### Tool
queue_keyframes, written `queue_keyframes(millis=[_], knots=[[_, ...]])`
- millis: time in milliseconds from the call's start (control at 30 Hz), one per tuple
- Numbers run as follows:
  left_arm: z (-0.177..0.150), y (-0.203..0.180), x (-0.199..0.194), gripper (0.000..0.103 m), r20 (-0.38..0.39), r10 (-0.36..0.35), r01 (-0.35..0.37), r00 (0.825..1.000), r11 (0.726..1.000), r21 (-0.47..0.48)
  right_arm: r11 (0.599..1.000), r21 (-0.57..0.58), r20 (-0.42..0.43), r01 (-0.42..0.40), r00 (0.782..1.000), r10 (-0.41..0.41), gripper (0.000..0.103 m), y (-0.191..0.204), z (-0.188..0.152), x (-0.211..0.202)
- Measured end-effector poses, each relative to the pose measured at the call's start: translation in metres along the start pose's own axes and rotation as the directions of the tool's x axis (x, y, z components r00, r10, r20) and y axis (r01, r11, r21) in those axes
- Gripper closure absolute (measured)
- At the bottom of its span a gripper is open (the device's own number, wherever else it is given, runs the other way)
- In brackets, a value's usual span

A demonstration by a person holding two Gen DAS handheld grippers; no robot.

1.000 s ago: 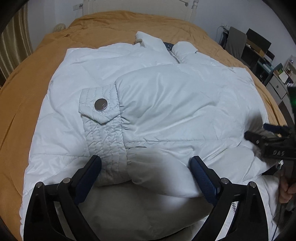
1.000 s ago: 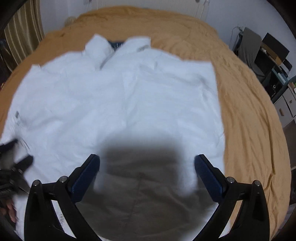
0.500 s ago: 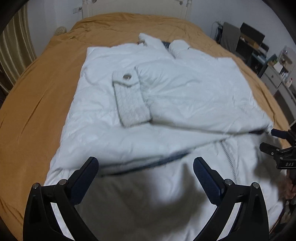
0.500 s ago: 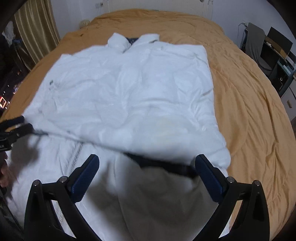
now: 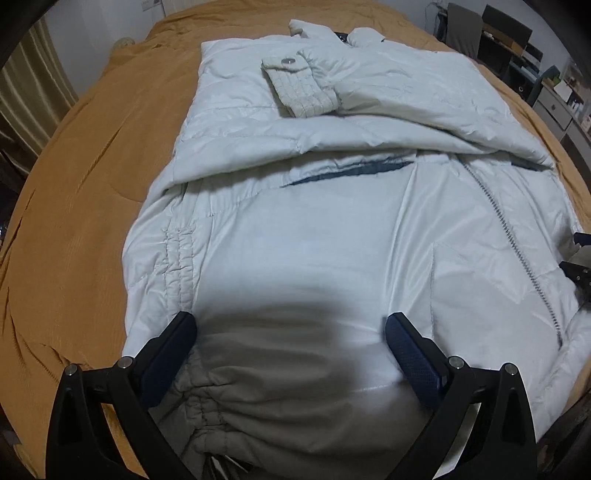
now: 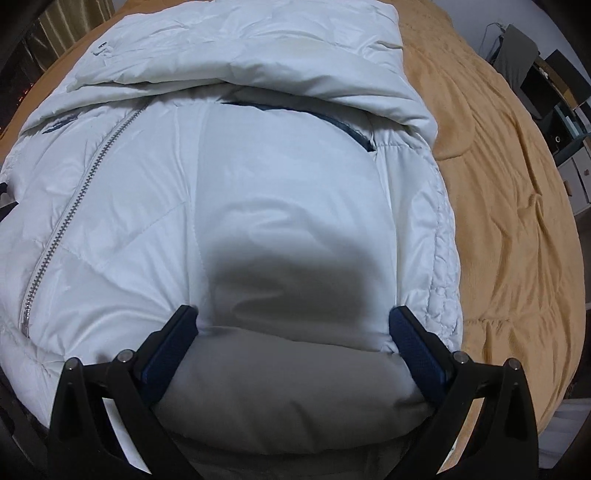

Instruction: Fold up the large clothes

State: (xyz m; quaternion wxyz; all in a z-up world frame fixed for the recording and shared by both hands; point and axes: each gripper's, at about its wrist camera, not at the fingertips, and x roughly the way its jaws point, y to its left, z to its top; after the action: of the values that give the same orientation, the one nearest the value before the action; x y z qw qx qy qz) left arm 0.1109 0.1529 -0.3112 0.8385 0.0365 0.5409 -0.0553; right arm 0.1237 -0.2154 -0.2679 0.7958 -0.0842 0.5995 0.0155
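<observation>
A white puffer jacket point(image 5: 332, 229) lies front up on the bed, collar at the far end. Both sleeves are folded across its chest, and a quilted cuff with a snap button point(image 5: 288, 61) lies on top. The zipper point(image 5: 517, 243) runs down toward the hem. My left gripper point(image 5: 290, 325) is open and low over the hem's left half, with padded fabric bulging between its fingers. My right gripper point(image 6: 293, 317) is open over the hem's right half of the jacket point(image 6: 280, 177), its fingers pressing into the padding. The zipper point(image 6: 74, 199) runs to its left.
An orange bedspread point(image 5: 92, 177) covers the bed around the jacket, with bare cover to the right point(image 6: 517, 221). A chair and desk point(image 5: 491, 29) with drawers stand past the bed's right side. A curtain point(image 5: 26, 92) hangs at the left.
Both grippers have drawn back from the folded sleeves at the chest to the jacket's hem and dropped low onto it. Both stay open.
</observation>
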Motion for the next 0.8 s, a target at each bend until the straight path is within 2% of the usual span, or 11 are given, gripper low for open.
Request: queue_keyframes(millis=[33, 100, 167, 233, 333, 400, 433, 467, 567, 700, 800], knots=[[0.005, 0.007, -0.009, 0.001, 0.023, 0.001, -0.001, 1.000, 1.000, -0.018, 1.000, 0.008, 0.007, -0.010, 1.000, 0.010, 0.000, -0.004, 0.005, -0.006], [0.017, 0.034, -0.023, 0.001, 0.075, 0.030, -0.023, 0.997, 0.995, -0.098, 0.999, 0.031, 0.078, -0.009, 0.997, 0.007, 0.000, -0.016, 0.017, -0.022], [0.033, 0.068, -0.022, 0.001, 0.084, -0.027, 0.042, 0.996, 0.982, -0.185, 0.996, 0.074, 0.128, 0.045, 0.990, -0.055, 0.000, -0.039, 0.028, -0.030], [0.048, 0.098, -0.006, 0.001, 0.062, -0.089, 0.102, 0.994, 0.962, -0.253, 0.987, 0.155, 0.157, 0.030, 0.986, -0.054, 0.000, -0.067, 0.044, -0.031], [0.057, 0.122, 0.023, 0.001, 0.027, -0.214, 0.211, 0.976, 0.922, -0.325, 0.960, 0.240, 0.126, -0.144, 0.985, 0.116, 0.000, -0.100, 0.066, -0.007], [0.056, 0.124, 0.045, 0.001, -0.005, -0.300, 0.278, 0.954, 0.891, -0.359, 0.938, 0.273, 0.069, -0.212, 0.977, 0.201, 0.000, -0.102, 0.073, 0.019], [0.055, 0.121, 0.055, 0.001, -0.023, -0.310, 0.280, 0.951, 0.887, -0.366, 0.930, 0.288, 0.036, -0.226, 0.974, 0.226, 0.000, -0.097, 0.071, 0.030], [0.052, 0.118, 0.058, 0.001, -0.021, -0.299, 0.273, 0.954, 0.896, -0.351, 0.920, 0.306, 0.005, -0.244, 0.967, 0.254, 0.000, -0.097, 0.071, 0.042], [0.030, 0.099, 0.043, 0.001, -0.026, -0.265, 0.249, 0.964, 0.932, -0.263, 0.896, 0.325, 0.034, -0.304, 0.950, 0.310, 0.000, -0.098, 0.060, 0.039], [-0.001, 0.063, 0.031, 0.001, -0.106, -0.274, 0.259, 0.956, 0.956, -0.139, 0.826, 0.297, 0.021, -0.480, 0.868, 0.496, 0.000, -0.088, 0.027, 0.028], [-0.018, 0.053, 0.019, 0.001, -0.121, -0.312, 0.298, 0.942, 0.947, -0.119, 0.828, 0.231, -0.018, -0.512, 0.848, 0.530, 0.000, -0.076, 0.002, 0.020]])
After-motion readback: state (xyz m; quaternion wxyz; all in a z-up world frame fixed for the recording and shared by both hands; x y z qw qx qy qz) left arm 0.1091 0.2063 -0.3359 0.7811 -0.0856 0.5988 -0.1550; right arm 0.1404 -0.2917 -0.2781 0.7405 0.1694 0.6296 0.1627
